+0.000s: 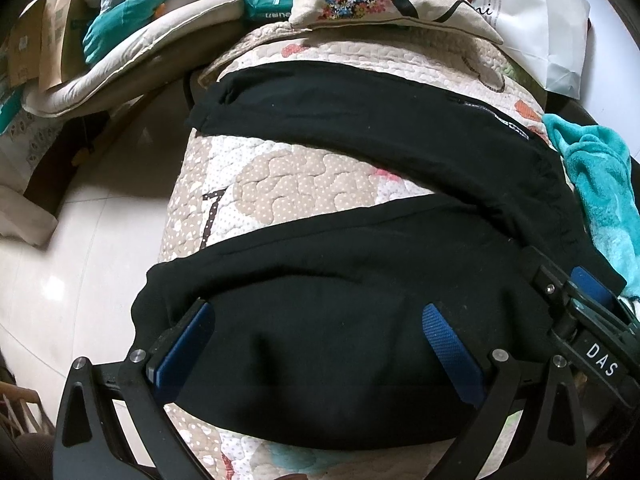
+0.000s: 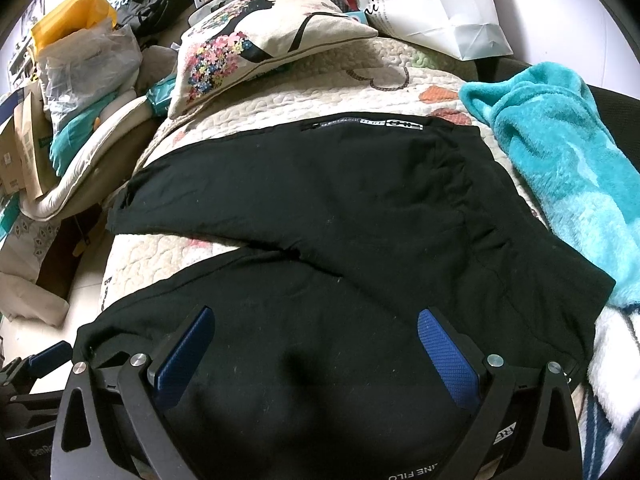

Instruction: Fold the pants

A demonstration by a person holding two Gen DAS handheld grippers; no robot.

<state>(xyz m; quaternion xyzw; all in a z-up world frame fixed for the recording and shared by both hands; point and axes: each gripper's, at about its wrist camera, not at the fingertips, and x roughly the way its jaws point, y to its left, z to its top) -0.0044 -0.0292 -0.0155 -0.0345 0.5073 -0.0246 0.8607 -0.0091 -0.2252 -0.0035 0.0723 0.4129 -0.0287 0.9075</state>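
Black pants (image 1: 360, 152) lie spread on a quilted cover (image 1: 288, 184), legs apart in a V, waistband at the right. They also show in the right wrist view (image 2: 320, 200), with a white label near the far edge. My left gripper (image 1: 320, 320) is open, its blue pads low over the near leg. My right gripper (image 2: 316, 324) is open over the near leg close to the waist. The right gripper also shows in the left wrist view (image 1: 580, 300), at the waistband. The left gripper shows at the lower left of the right wrist view (image 2: 44, 356).
A teal fleece blanket (image 2: 560, 168) lies to the right of the pants. A flowered cushion (image 2: 256, 48) and a white paper bag (image 2: 432, 4) sit at the far end. Bags and boxes (image 2: 80, 64) pile up at the left. Pale floor (image 1: 92, 240) lies left of the cover.
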